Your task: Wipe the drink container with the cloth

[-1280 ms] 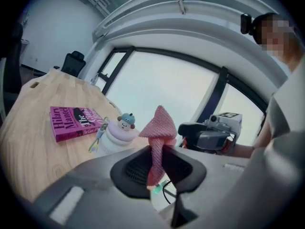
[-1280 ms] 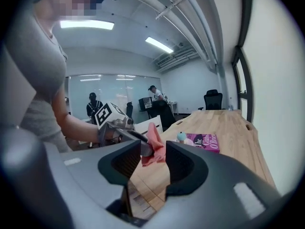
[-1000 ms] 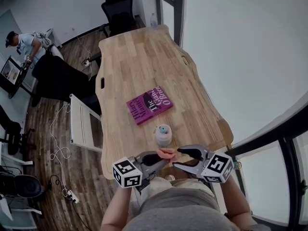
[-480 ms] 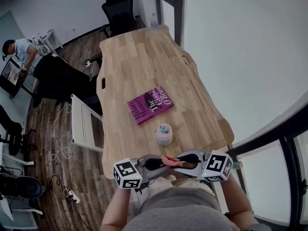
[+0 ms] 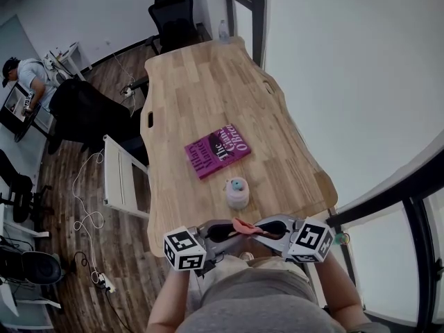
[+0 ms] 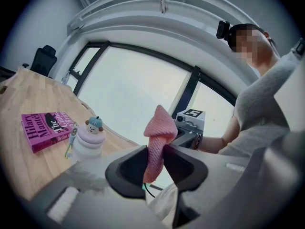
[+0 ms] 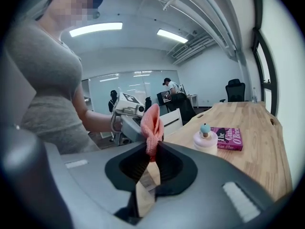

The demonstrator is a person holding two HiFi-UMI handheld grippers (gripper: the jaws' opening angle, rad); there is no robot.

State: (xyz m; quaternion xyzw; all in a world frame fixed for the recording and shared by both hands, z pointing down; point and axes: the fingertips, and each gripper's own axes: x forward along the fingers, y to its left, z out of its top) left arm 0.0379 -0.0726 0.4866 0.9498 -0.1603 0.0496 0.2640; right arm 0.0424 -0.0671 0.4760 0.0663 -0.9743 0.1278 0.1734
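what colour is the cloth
Pink cloth, clearest in the left gripper view.

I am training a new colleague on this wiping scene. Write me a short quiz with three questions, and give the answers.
1. True or false: the drink container stands on the book.
2. The right gripper grips: A) the container, B) the cloth, C) nothing.
3. Is the cloth touching the container?
Key: 1 false, it stands on the table beside the book. 2 B; its jaws have just been closing on the cloth. 3 No, they are apart.
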